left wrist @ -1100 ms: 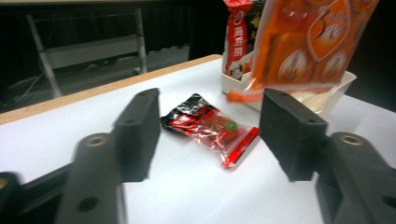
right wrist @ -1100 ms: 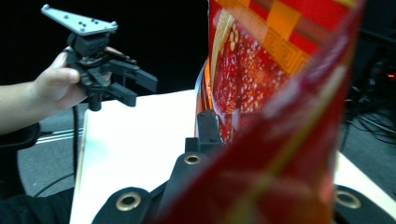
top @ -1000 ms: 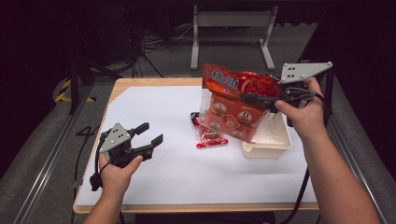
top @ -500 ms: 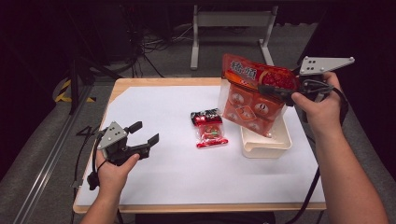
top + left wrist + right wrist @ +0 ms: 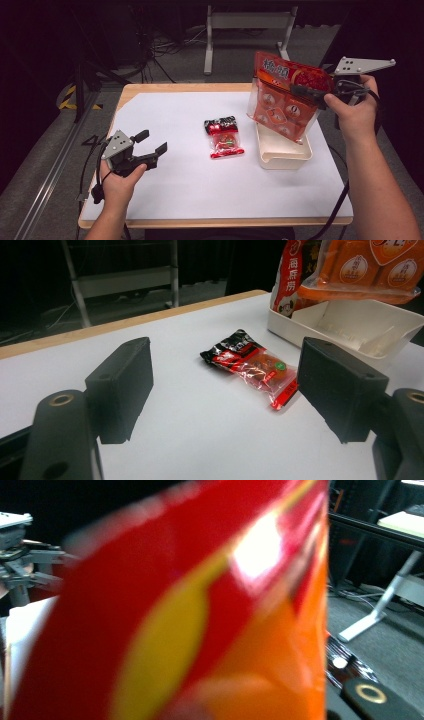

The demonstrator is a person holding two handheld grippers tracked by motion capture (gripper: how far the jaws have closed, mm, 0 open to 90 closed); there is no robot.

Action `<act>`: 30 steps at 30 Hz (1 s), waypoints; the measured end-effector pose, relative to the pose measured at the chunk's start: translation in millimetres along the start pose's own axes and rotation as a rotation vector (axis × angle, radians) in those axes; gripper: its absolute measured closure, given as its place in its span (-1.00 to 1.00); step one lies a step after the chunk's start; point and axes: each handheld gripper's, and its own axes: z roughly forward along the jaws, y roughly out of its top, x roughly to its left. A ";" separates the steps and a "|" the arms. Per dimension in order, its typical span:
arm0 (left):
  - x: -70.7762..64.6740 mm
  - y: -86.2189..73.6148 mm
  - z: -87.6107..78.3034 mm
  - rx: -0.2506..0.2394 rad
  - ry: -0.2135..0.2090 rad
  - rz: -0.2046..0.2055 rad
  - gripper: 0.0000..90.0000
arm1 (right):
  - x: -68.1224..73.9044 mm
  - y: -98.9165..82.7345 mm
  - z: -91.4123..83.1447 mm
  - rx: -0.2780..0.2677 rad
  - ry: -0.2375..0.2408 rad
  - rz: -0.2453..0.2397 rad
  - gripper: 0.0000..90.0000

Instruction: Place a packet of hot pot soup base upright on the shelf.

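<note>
My right gripper (image 5: 306, 92) is shut on the upper edge of a big orange and red snack bag (image 5: 283, 100). The bag hangs tilted, its lower end over the white tray (image 5: 285, 159) at the table's right. In the right gripper view the bag (image 5: 200, 620) is a close blur. A small red and black packet (image 5: 224, 136) lies flat on the white sheet, left of the tray. My left gripper (image 5: 151, 141) hovers low at the front left, apart from the packet. Its jaws have just been opening and nothing is between them. The left gripper view looks past them to the packet (image 5: 255, 367) and tray (image 5: 350, 325).
A white sheet (image 5: 175, 190) covers the wooden table (image 5: 180, 88). Behind the table a metal stand (image 5: 210, 45) and cables lie on the dark floor. A rail (image 5: 55, 165) runs along the left side.
The right gripper has carried the snack bag to the right and slightly up, uncovering the small packet. The left hand has hardly moved.
</note>
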 end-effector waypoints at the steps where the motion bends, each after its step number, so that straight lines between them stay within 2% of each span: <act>1: 0.4 0.0 0.0 -0.002 0.002 0.001 -0.48 | -1.1 -0.7 -0.7 0.000 -0.009 0.004 1.00; 6: 1.2 -0.6 0.5 -0.001 0.002 -0.003 -0.48 | -6.9 -5.9 -3.0 0.010 -0.068 0.044 1.00; 13: 2.4 -1.3 0.3 0.004 0.006 -0.005 -0.48 | -14.1 -14.2 -1.2 0.008 -0.088 0.073 1.00; 21: 2.3 -3.2 1.8 0.009 -0.003 -0.007 -0.48 | -16.8 -27.9 6.7 0.011 -0.095 0.109 1.00; 30: 3.4 -4.1 1.9 0.010 -0.008 -0.014 -0.49 | -22.0 -42.0 9.4 0.004 -0.073 0.110 1.00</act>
